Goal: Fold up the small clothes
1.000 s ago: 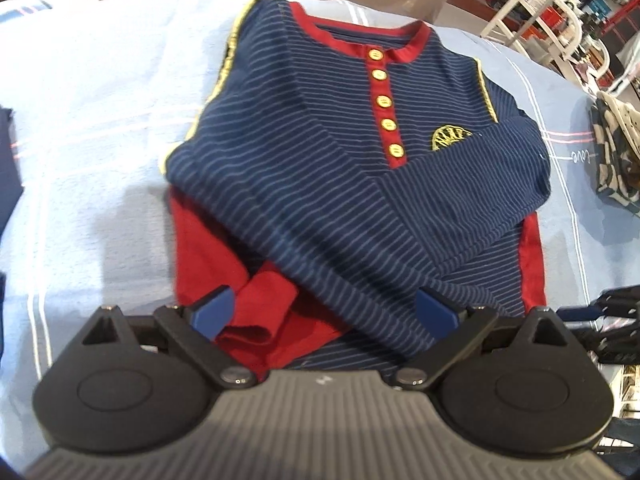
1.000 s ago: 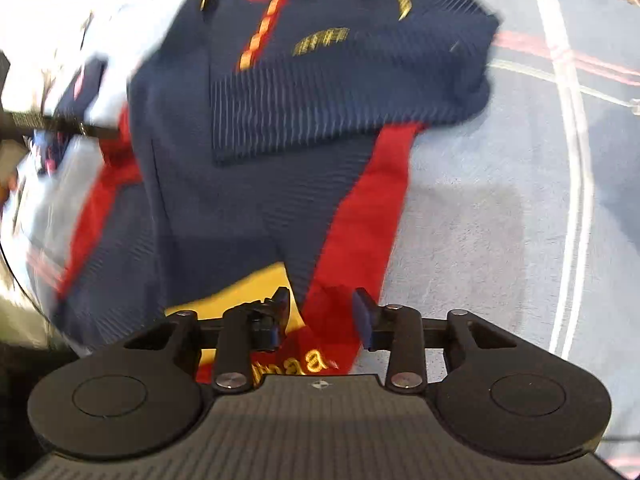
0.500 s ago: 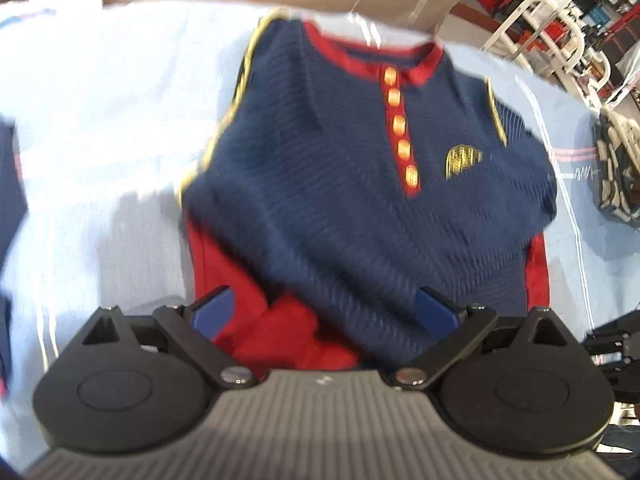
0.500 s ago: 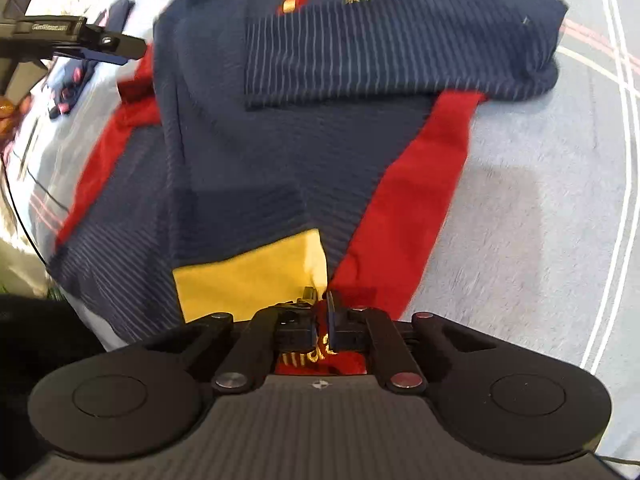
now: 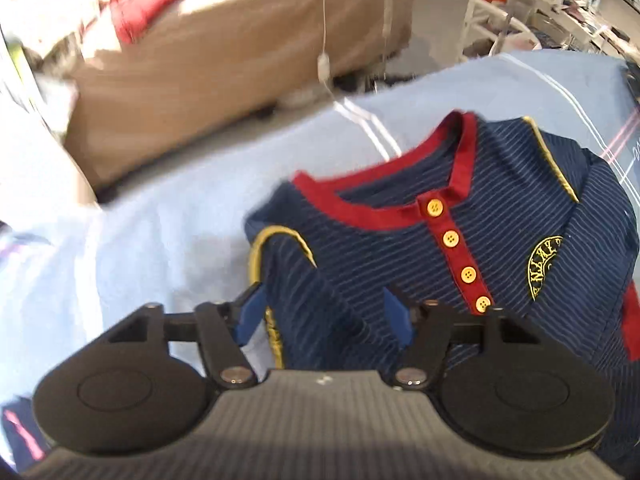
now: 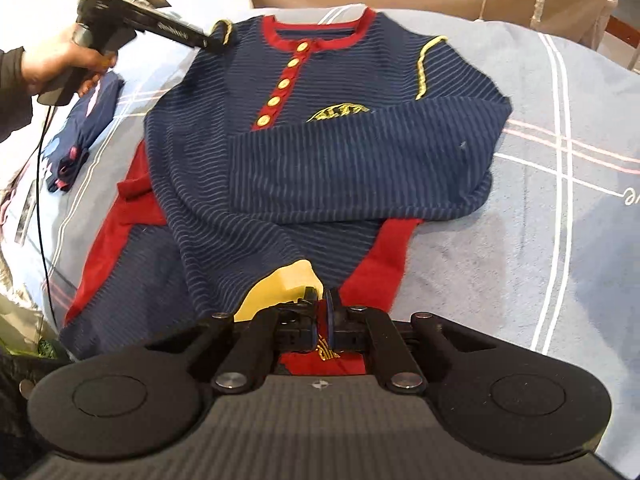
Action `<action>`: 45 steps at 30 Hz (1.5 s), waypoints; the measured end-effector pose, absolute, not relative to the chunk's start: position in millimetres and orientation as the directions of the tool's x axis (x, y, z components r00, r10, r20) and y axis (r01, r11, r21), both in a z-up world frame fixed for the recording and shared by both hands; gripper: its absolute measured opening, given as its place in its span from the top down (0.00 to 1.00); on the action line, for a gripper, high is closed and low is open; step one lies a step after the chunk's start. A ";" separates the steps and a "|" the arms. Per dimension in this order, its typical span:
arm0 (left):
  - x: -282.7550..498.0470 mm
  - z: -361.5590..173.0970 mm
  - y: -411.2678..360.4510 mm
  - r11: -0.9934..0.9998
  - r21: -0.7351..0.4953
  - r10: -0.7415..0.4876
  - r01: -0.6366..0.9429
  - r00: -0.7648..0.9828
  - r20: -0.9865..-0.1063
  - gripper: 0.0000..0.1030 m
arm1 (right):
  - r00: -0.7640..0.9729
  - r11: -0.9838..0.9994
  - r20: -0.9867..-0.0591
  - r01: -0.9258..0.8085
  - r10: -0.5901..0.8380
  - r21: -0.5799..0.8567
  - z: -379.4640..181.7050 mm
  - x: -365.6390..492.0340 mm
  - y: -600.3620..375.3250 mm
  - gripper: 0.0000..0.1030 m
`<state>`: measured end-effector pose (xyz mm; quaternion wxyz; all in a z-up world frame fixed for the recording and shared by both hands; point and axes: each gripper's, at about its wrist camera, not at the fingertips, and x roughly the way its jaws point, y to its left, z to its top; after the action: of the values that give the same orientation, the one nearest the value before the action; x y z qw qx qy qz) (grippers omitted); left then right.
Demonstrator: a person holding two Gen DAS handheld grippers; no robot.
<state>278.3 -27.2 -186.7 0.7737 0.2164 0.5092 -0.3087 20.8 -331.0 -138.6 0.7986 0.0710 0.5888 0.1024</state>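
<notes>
A navy striped shirt [image 6: 320,168] with a red collar and yellow buttons lies face up on the pale blue sheet [image 6: 540,240], one sleeve folded across its chest. My right gripper [image 6: 323,312] is shut on the bottom hem, where red and yellow fabric bunches up between its pads. My left gripper [image 5: 324,314] is over the shirt [image 5: 400,264] at the yellow-piped shoulder beside the collar. Its jaws are closing with the shoulder fabric between them, and the blue pads [image 5: 250,312] still stand apart. In the right wrist view the left gripper [image 6: 214,42] sits at that far shoulder, held by a hand [image 6: 60,64].
A small folded navy garment [image 6: 80,132] lies on the sheet left of the shirt. Tan bedding [image 5: 240,60] rises beyond the far edge. A white rack [image 5: 500,8] stands at the back right. A black cable [image 6: 40,208] hangs at the left edge.
My left gripper moved from the shirt's lower edge up to the shoulder by the collar, and its jaws narrowed. My right gripper shut on the hem and lifted it slightly.
</notes>
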 end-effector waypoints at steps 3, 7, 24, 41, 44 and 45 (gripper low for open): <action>280.0 -207.3 -33.5 0.715 0.085 -0.173 0.694 0.293 -0.940 0.64 | 0.288 0.970 -0.927 -0.054 0.241 0.235 -141.1 25.2 -336.6 0.92; 284.8 -206.6 -12.4 0.770 0.075 -0.176 0.634 0.324 -0.930 0.86 | 0.297 0.969 -0.924 -0.025 0.241 0.245 -139.7 29.5 -343.0 0.92; 331.9 -160.5 86.2 0.745 -0.335 -0.523 0.577 0.194 -0.830 0.48 | 0.233 0.979 -0.956 -0.143 0.177 0.146 -143.7 79.5 -362.3 0.92; 283.7 -181.1 -11.2 0.123 -0.018 -0.348 0.992 0.026 -0.937 0.34 | 0.228 0.979 -0.953 -0.005 0.198 0.202 -170.8 77.0 -381.4 0.74; 294.9 -186.8 -19.2 -0.001 -0.020 -0.288 1.000 -0.020 -0.958 0.24 | 0.226 0.978 -0.953 0.004 0.200 0.206 -172.0 78.2 -381.5 0.72; 299.3 -191.1 -23.3 -0.030 -0.041 -0.250 0.999 -0.047 -0.967 0.24 | 0.226 0.978 -0.953 0.006 0.200 0.206 -172.3 78.4 -381.7 0.72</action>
<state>299.3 -23.3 -191.1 0.5416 0.4277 0.4378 -0.5762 78.4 -381.7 -172.3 0.7785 0.0831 0.6190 0.0622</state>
